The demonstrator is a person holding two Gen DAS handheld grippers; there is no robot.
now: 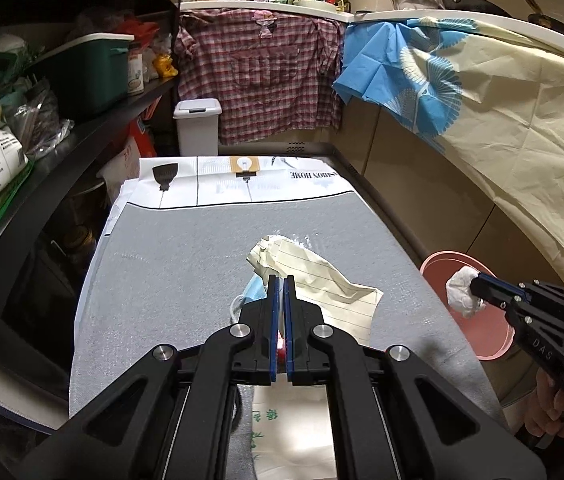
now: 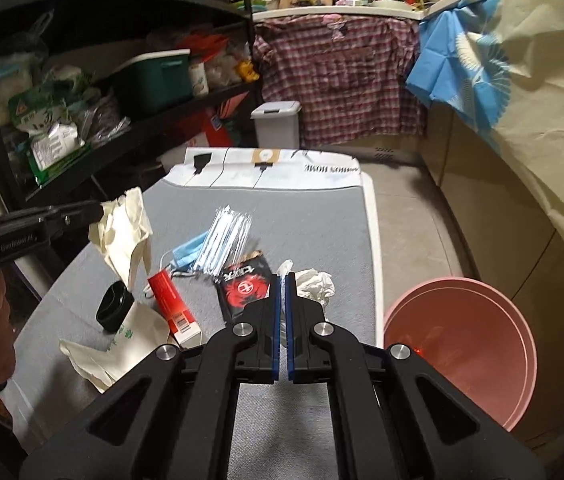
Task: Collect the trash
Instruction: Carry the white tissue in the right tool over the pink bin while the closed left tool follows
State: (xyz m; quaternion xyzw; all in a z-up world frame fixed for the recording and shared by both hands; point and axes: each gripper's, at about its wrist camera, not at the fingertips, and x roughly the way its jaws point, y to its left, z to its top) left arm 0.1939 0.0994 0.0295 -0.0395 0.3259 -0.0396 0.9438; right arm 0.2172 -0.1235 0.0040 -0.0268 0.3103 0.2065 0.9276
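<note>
My left gripper is shut on a crumpled sheet of lined yellow paper and holds it above the grey mat; it also shows in the right wrist view, hanging from the left gripper. My right gripper is shut on a crumpled white tissue, which also shows in the left wrist view beside the pink bucket. On the mat lie a blue face mask, a striped clear wrapper, a red box, a black-red packet, a black ring and a white bag.
A grey mat covers the table. The pink bucket stands on the floor to its right. A black shelf full of packages runs along the left. A white lidded bin stands at the far end, under a plaid shirt.
</note>
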